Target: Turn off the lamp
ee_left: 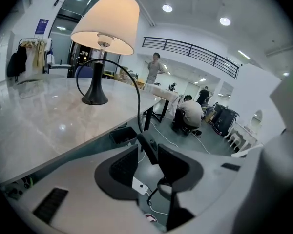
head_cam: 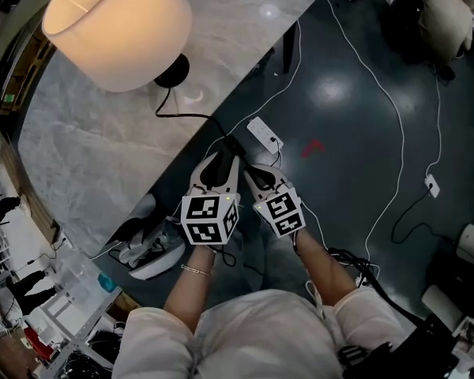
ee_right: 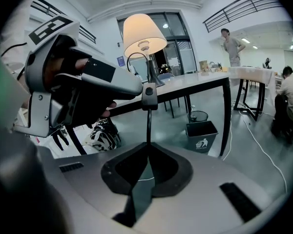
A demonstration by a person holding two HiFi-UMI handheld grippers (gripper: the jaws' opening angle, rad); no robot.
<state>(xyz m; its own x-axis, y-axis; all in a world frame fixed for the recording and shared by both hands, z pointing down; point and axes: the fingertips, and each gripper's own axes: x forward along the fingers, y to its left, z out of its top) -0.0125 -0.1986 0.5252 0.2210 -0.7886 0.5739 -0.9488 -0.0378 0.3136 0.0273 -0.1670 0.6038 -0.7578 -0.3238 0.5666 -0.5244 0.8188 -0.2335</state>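
Holding stage of switch-off; lamp not yet off.

- Lamp point(head_cam: 117, 26): lit, shade glowing; stands on the marble surface point(head_cam: 87, 156), well back from the near edge, toward its far left.
- Cord point(head_cam: 182, 115): black; runs from the lamp base over the near edge and hangs clear of the surface.
- Switch point(ee_right: 149, 95): dark inline block on the cord, off the surface, just beyond the near edge.
- Left gripper point(ee_left: 149, 152): 2 fingers point(ee_left: 122, 167) narrowed onto the switch, which sits between the pads.
- Right gripper point(ee_right: 147, 152): fingers point(ee_right: 168, 167) closed together on the cord just below the switch.

Next move, by judgement: press the switch's button while the right gripper steadies the cord. Which face carries the button cannot be told.
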